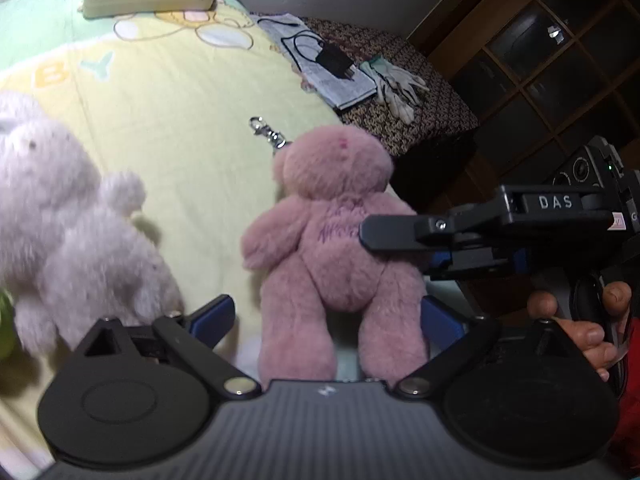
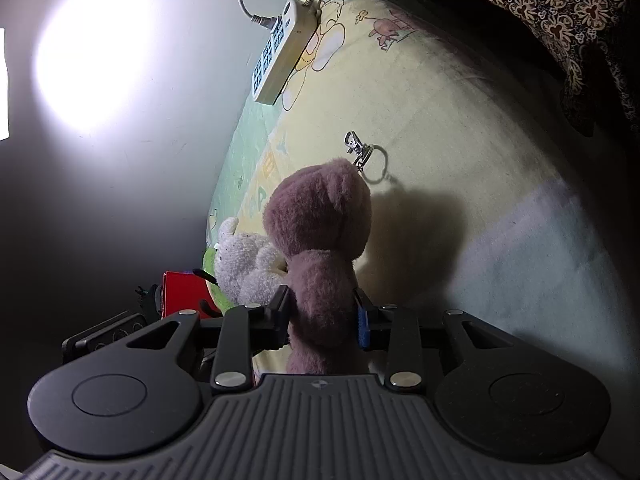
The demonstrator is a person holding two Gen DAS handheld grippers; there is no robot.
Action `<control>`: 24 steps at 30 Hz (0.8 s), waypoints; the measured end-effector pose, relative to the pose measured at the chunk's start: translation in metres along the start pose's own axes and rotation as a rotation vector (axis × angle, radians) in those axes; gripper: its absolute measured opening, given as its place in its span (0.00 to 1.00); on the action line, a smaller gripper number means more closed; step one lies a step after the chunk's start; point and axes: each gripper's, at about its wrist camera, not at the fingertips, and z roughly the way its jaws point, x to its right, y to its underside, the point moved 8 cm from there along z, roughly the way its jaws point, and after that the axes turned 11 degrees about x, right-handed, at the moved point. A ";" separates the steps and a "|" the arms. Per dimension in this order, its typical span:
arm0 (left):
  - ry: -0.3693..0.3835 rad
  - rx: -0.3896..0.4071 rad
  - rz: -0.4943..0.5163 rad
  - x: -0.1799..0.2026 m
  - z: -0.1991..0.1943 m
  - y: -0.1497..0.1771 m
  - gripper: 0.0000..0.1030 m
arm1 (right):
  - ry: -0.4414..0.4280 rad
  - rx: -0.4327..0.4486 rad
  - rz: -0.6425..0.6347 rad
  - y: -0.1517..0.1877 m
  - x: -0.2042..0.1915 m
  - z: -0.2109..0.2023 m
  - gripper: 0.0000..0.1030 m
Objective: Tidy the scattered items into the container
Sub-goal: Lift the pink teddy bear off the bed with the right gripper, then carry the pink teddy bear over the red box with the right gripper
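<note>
Both wrist views closely face the pink bear (image 1: 336,232), perhaps crosswise.

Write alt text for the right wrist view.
The right gripper clamps a pink plush bear at its body, above a yellow cartoon-print blanket. A white plush toy lies beside it, a power strip beyond.

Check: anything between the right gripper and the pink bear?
Nothing visible. The right gripper already has both fingers pressed on the pink bear at its torso. The left gripper is open around its legs. The white plush lies apart, to the left.
</note>
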 end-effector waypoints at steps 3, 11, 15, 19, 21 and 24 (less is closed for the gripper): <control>0.005 -0.008 -0.009 0.001 -0.002 0.010 0.93 | -0.009 -0.002 0.008 0.011 0.001 -0.004 0.33; 0.049 0.003 0.027 0.021 -0.019 0.015 0.79 | -0.050 0.019 0.012 0.030 -0.015 -0.015 0.33; 0.049 0.041 0.023 0.023 -0.041 0.012 0.79 | -0.077 0.016 -0.017 0.036 -0.034 -0.016 0.33; 0.020 0.090 0.031 0.021 -0.069 0.010 0.78 | -0.103 0.003 -0.079 0.045 -0.061 -0.009 0.33; 0.009 0.120 0.025 0.017 -0.081 0.008 0.78 | -0.118 -0.004 -0.105 0.050 -0.076 -0.004 0.33; -0.010 0.167 0.022 0.011 -0.107 0.007 0.78 | -0.146 -0.019 -0.142 0.059 -0.100 0.004 0.33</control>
